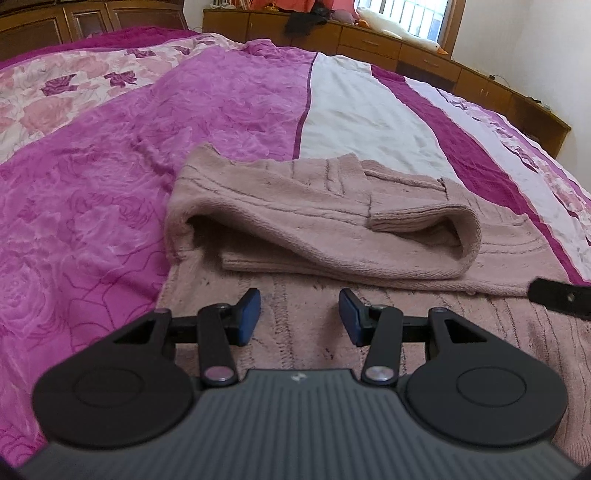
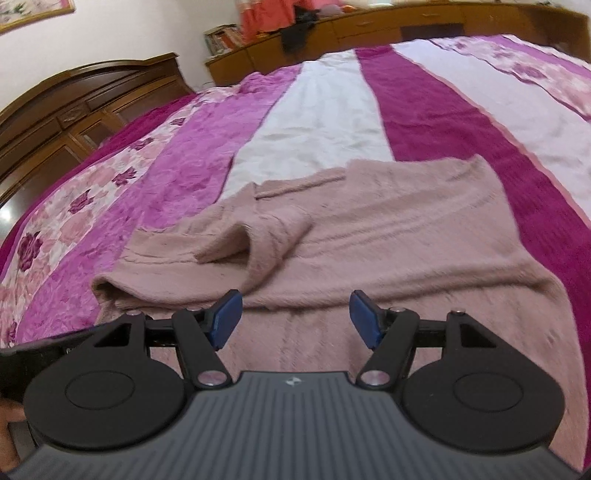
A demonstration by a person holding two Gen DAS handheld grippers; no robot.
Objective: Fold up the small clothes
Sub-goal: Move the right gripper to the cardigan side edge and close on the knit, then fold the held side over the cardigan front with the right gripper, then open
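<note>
A dusty-pink knitted sweater [image 1: 303, 206] lies on the bed, its sleeves folded in across the body so they form a thick roll. In the right wrist view the same sweater [image 2: 388, 229] spreads wide, one sleeve cuff bent over near its middle. My left gripper [image 1: 300, 314] hovers open over the near hem, blue pads apart, nothing between them. My right gripper [image 2: 295, 317] is open too, above the lower part of the sweater, and holds nothing. Part of the right gripper [image 1: 561, 297] shows at the left wrist view's right edge.
The bed cover [image 1: 221, 103] has magenta, white and rose-print stripes. A wooden headboard [image 2: 74, 103] stands at the left. Low wooden cabinets [image 1: 369, 40] run along the far wall, carrying dark clothes, books and a white stuffed duck [image 1: 399, 27].
</note>
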